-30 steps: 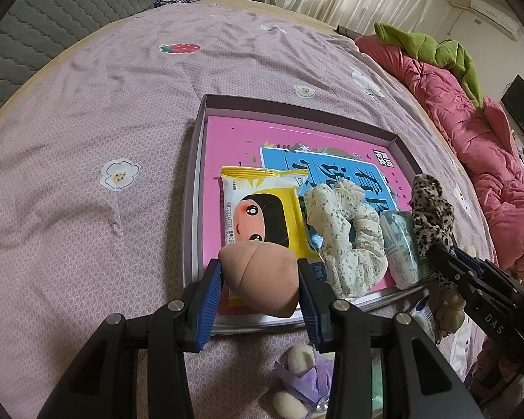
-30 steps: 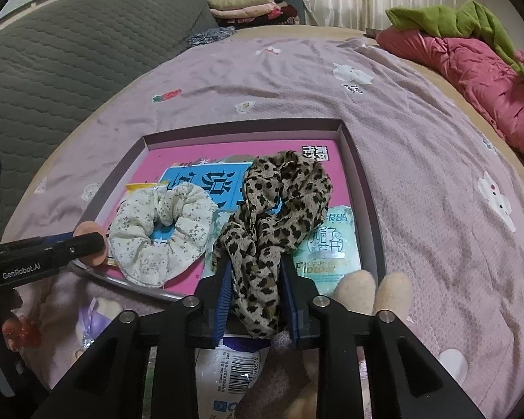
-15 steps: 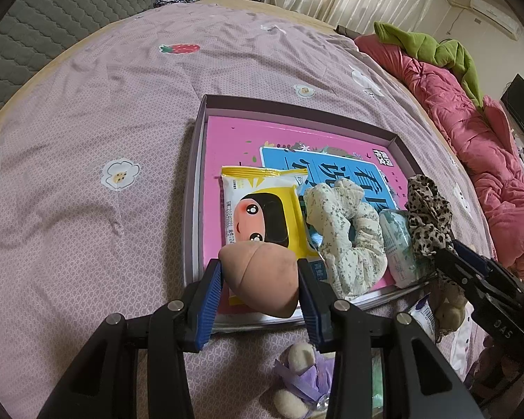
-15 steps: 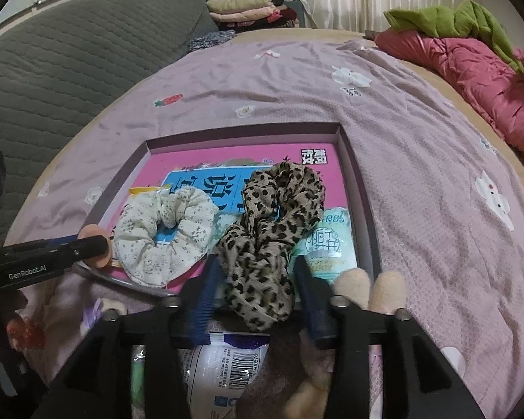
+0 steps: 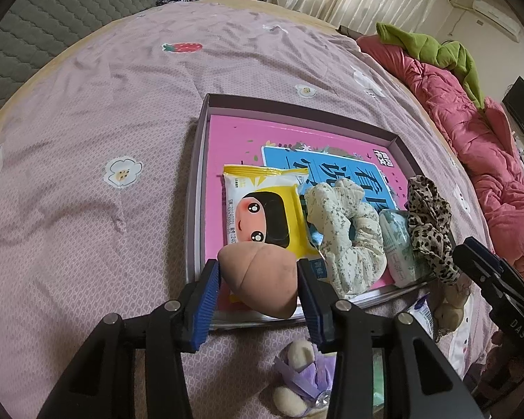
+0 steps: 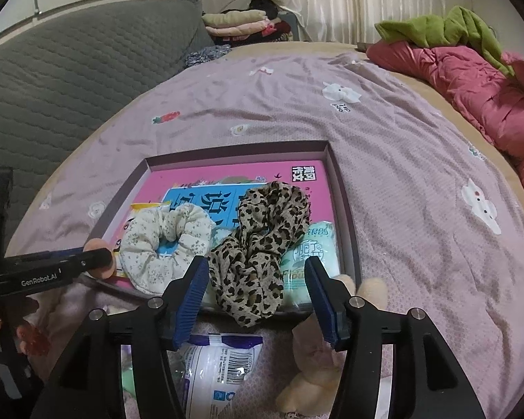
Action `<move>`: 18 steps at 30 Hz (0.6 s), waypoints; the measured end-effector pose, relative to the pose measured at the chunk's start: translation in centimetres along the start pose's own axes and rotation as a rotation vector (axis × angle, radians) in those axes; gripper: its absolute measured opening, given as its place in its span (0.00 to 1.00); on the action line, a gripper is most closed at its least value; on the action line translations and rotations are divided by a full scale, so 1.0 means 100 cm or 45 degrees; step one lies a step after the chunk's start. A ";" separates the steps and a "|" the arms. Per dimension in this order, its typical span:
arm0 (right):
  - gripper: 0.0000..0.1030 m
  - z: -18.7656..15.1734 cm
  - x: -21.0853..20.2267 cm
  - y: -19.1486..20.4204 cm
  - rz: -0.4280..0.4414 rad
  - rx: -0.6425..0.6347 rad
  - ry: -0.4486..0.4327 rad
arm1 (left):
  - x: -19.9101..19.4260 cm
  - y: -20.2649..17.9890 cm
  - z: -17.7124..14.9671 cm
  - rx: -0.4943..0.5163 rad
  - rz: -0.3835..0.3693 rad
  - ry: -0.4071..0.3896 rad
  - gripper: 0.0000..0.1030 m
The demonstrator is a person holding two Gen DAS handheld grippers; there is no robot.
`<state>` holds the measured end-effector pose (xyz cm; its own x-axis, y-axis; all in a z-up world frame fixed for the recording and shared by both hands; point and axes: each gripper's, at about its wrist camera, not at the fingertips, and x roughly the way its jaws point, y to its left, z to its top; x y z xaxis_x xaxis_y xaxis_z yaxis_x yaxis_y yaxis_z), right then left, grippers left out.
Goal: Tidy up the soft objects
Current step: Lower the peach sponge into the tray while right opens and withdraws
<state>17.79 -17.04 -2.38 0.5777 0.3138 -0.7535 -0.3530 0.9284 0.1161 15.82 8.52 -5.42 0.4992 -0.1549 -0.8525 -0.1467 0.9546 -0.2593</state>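
The left hand-held gripper (image 5: 258, 284) grips a peach sponge (image 5: 258, 279) above the near edge of the shallow box (image 5: 197, 188) on the bed (image 5: 87, 139). The right hand-held gripper (image 6: 256, 296) has just been opening, released around the leopard scrunchie (image 6: 262, 241), which lies at the box's near rim, with the floral scrunchie (image 6: 164, 244) at its 9 o'clock.

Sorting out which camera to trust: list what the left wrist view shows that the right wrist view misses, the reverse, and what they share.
Left wrist only: the yellow cartoon-face packet in full and a purple plush toy.
Right wrist only: a barcoded white pack and the grey quilted headboard.
Both: the tray, floral scrunchie, leopard scrunchie, and the left hand-held gripper shut on the peach sponge.
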 end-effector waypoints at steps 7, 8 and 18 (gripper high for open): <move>0.58 0.000 -0.005 0.003 0.002 0.000 -0.010 | -0.003 0.003 -0.001 -0.021 -0.007 -0.009 0.50; 0.58 0.000 -0.006 0.003 -0.001 -0.002 -0.013 | -0.003 0.003 -0.001 -0.022 -0.006 -0.010 0.50; 0.60 0.002 -0.011 0.005 -0.006 -0.006 -0.029 | -0.009 0.002 -0.001 -0.024 0.004 -0.020 0.50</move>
<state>17.10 -16.94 -1.38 0.5958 0.3140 -0.7392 -0.3538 0.9289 0.1094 15.30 8.79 -4.77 0.5121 -0.1477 -0.8462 -0.1644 0.9500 -0.2653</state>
